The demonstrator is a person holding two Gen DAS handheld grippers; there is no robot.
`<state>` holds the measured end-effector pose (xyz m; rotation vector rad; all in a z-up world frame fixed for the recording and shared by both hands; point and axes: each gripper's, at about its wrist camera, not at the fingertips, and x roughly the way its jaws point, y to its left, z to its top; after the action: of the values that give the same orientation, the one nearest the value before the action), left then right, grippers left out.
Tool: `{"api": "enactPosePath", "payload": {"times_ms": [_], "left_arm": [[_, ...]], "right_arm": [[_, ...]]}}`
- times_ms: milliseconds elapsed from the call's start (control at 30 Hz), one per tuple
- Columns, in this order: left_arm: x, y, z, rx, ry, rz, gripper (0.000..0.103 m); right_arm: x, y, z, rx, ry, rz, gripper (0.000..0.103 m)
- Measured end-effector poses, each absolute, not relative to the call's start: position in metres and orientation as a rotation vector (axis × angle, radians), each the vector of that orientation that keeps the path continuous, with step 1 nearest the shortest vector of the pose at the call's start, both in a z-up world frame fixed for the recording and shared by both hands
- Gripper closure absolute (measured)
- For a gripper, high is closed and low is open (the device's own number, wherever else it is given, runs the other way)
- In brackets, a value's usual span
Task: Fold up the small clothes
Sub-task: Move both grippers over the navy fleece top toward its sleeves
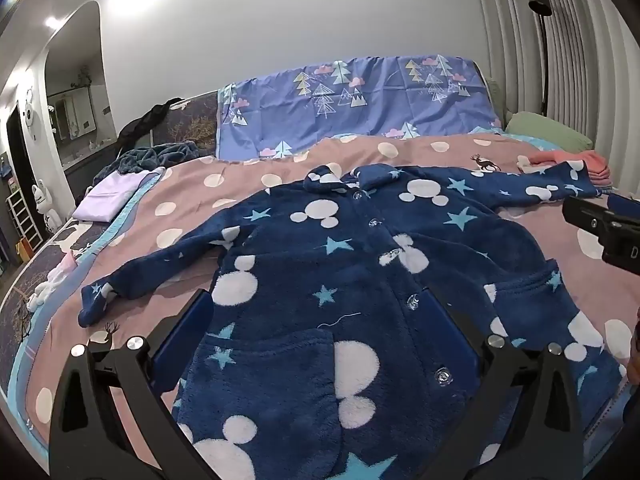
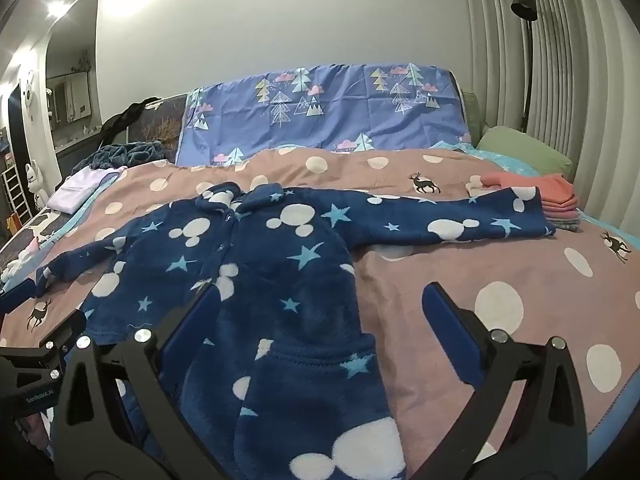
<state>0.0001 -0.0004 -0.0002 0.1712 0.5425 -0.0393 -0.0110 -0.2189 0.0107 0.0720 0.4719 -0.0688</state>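
A small navy fleece jacket [image 1: 288,272] with white mouse heads and light blue stars lies buttoned and face up on the pink dotted bedspread [image 1: 192,200], both sleeves spread out. My left gripper [image 1: 316,294] is open above the jacket's lower front, its fingers either side of the left pocket and button line. In the right wrist view the jacket [image 2: 256,264] fills the middle. My right gripper [image 2: 320,288] is open over its right pocket and side edge, holding nothing. The right gripper's body [image 1: 604,232] shows at the left wrist view's edge, and the left gripper's body [image 2: 36,360] shows at lower left.
A stack of folded pink clothes [image 2: 536,196] sits by the right sleeve's cuff, with a green pillow [image 2: 524,152] behind. A lilac folded cloth [image 1: 108,196] and a dark blanket heap [image 1: 152,158] lie far left. A blue tree-print sheet [image 1: 352,104] covers the headboard.
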Motion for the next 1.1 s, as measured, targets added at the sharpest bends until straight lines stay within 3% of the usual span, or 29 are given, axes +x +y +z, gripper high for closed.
{"api": "enactPosePath", "payload": {"times_ms": [533, 1100], "left_arm": [[-0.003, -0.02, -0.013, 0.162, 0.562, -0.049, 0.001], [0.0, 0.008, -0.022, 0.086, 0.651, -0.042, 0.001]], "right_arm": [[-0.013, -0.21, 0.006, 0.068, 0.508, -0.057, 0.002], [-0.007, -0.206, -0.005, 0.097, 0.585, -0.065, 0.002]]}}
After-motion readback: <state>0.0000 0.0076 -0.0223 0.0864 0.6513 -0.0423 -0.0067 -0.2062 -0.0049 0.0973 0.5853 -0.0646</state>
